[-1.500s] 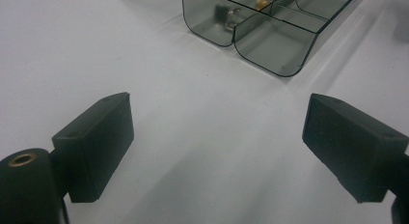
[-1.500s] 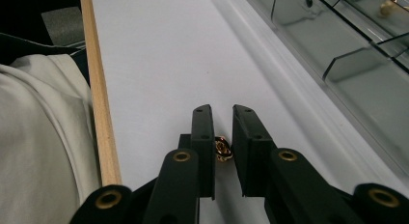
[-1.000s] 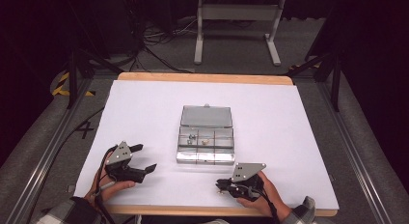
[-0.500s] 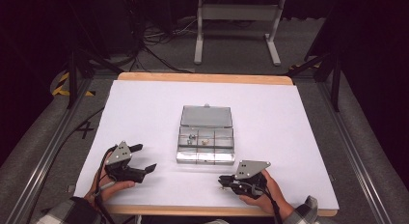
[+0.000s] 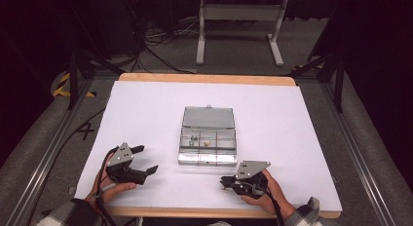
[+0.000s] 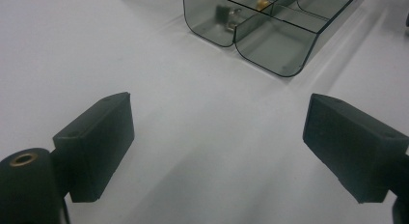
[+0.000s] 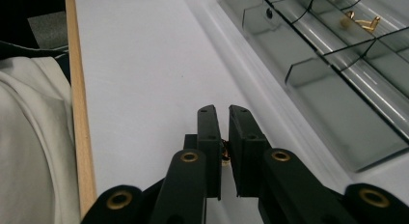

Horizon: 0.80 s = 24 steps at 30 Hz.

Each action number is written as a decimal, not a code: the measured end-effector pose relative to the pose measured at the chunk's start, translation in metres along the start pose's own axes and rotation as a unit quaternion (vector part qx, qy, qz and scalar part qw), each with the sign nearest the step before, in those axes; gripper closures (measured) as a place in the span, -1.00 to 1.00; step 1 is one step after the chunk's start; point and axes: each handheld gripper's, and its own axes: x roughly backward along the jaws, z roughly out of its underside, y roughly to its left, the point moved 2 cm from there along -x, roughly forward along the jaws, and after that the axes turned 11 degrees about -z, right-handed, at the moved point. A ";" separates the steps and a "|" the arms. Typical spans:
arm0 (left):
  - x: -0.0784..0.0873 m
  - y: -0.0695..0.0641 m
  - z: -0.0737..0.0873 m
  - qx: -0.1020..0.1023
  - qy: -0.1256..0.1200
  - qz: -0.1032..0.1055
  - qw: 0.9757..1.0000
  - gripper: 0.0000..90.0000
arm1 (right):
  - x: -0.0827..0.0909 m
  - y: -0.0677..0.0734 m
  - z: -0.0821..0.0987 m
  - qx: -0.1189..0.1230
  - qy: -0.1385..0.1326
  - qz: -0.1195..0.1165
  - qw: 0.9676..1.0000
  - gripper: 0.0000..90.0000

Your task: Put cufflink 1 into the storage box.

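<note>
High view: a clear compartment box (image 5: 208, 144) was seen near the middle of the white-covered desk (image 5: 146, 114), its lid laid open on the far side. The left tool (image 5: 146, 160) was held low over the desk to the left of the box, well apart from it, with its jaws spread wide and nothing between them. The right tool (image 5: 225, 181) was held near the desk's front edge, just in front of the box's right end, pointing leftward.

Left gripper view: the two black pads (image 6: 96, 137) were shown far apart above bare desk, with the rounded corner of the box ahead and a small metal part (image 6: 231, 16) in one compartment.

Right gripper view: the jaws were drawn almost together, and a small gold-coloured piece (image 7: 224, 155) was glimpsed pinched between them. A gold part (image 7: 359, 22) was seen lying in a compartment of the box beyond.
</note>
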 end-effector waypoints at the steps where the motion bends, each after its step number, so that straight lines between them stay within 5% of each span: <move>1: 0.000 0.000 0.000 0.003 0.001 0.001 1.000 -0.74 | -0.001 -0.001 0.001 0.000 0.003 -0.001 1.000 0.88; 24: 0.000 0.001 0.000 0.007 -0.001 0.005 1.000 -0.74 | 0.011 -0.002 -0.015 0.013 -0.031 0.008 0.999 0.88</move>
